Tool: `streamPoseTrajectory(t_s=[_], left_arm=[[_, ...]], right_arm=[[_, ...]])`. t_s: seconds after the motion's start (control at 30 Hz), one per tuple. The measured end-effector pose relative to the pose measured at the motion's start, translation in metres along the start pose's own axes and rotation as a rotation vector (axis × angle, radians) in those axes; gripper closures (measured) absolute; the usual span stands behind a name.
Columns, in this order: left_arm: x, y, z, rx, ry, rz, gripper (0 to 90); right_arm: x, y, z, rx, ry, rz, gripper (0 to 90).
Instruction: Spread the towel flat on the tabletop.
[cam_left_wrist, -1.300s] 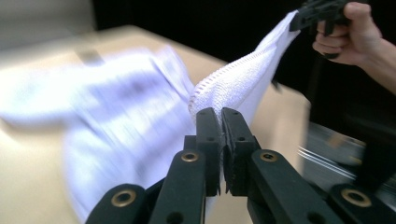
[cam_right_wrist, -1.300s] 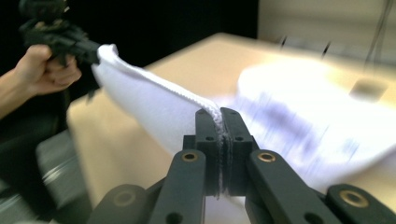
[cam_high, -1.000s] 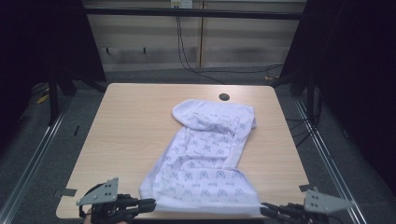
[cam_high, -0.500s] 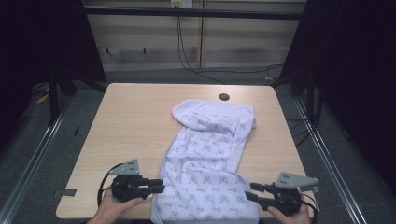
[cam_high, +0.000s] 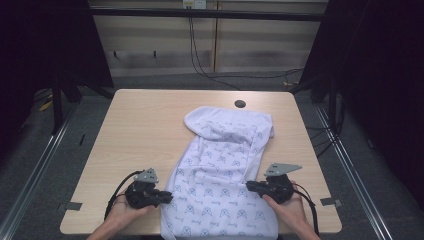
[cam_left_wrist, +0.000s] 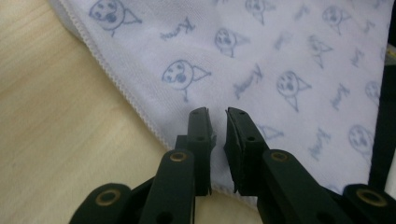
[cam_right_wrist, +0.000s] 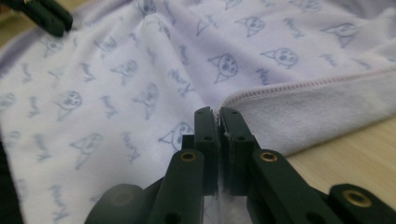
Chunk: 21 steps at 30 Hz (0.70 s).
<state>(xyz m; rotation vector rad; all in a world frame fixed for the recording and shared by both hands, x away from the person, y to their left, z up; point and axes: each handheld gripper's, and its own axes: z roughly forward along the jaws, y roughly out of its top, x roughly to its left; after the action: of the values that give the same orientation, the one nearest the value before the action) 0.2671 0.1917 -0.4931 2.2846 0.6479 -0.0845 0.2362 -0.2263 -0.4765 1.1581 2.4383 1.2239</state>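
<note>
A white cloth (cam_high: 225, 165) printed with small blue faces lies lengthwise on the wooden table (cam_high: 135, 130), its far end bunched. My left gripper (cam_high: 167, 198) is at the cloth's near left hem. In the left gripper view its jaws (cam_left_wrist: 218, 114) have just been closing and keep a narrow gap over the hem of the cloth (cam_left_wrist: 261, 70). My right gripper (cam_high: 248, 186) is at the near right side. Its jaws (cam_right_wrist: 217, 112) have just closed on a folded edge of the cloth (cam_right_wrist: 140, 84). The left gripper (cam_right_wrist: 44, 16) appears at the far side of that view.
A dark round hole (cam_high: 240, 104) sits near the table's far edge, beyond the cloth. Bare wood lies left of the cloth (cam_left_wrist: 56, 121). Dark frames and cables surround the table, and metal rails run along both sides of the floor.
Both grippers came in from the table's front corners to the cloth's near sides. The right jaws now pinch the cloth's edge.
</note>
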Motion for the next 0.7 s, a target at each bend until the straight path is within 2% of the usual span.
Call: streamPoseTrajectory(t_s=[0.03, 0.07, 0.17, 0.23, 0.27, 0.3, 0.33, 0.37, 0.47, 0.53, 0.6, 0.67, 0.7], left_arm=[[-0.001, -0.002, -0.001, 0.0, 0.0, 0.003, 80.1], [-0.002, -0.004, -0.003, 0.005, -0.008, 0.0, 80.5], [-0.006, -0.006, -0.003, 0.024, -0.052, 0.015, 80.8], [-0.013, -0.006, -0.002, 0.037, -0.08, 0.035, 80.7], [-0.017, -0.006, -0.002, 0.049, -0.084, 0.057, 80.7], [-0.021, -0.006, -0.002, 0.055, -0.082, 0.062, 80.6], [-0.022, -0.007, -0.002, 0.059, -0.103, 0.066, 80.5], [-0.023, -0.008, -0.003, 0.067, -0.104, 0.069, 80.5], [-0.02, -0.008, -0.003, 0.058, -0.133, 0.037, 80.7], [-0.016, -0.006, -0.005, 0.021, -0.118, 0.021, 81.0], [-0.009, -0.001, -0.007, -0.037, -0.115, -0.015, 81.0], [-0.003, 0.006, -0.005, -0.074, -0.085, -0.023, 80.3], [0.001, 0.01, -0.003, -0.074, -0.077, -0.025, 80.2]], right_arm=[[0.0, -0.004, -0.01, -0.027, 0.011, 0.032, 86.7], [0.0, -0.008, -0.018, -0.039, 0.009, 0.044, 86.6], [0.002, -0.024, -0.038, -0.065, 0.011, 0.097, 86.2], [0.005, -0.034, -0.047, -0.059, 0.011, 0.124, 84.8], [0.007, -0.04, -0.053, -0.058, 0.006, 0.131, 84.0], [0.009, -0.044, -0.058, -0.055, -0.005, 0.141, 84.6], [0.01, -0.048, -0.063, -0.053, -0.014, 0.145, 84.4], [0.011, -0.052, -0.068, -0.059, -0.018, 0.161, 83.7], [0.011, -0.061, -0.078, -0.057, -0.045, 0.165, 86.7], [0.007, -0.063, -0.081, -0.059, -0.052, 0.181, 86.9], [0.004, -0.064, -0.083, -0.051, -0.079, 0.199, 85.6], [-0.001, -0.065, -0.083, -0.048, -0.118, 0.206, 82.8], [-0.002, -0.065, -0.083, -0.038, -0.145, 0.202, 83.0]])
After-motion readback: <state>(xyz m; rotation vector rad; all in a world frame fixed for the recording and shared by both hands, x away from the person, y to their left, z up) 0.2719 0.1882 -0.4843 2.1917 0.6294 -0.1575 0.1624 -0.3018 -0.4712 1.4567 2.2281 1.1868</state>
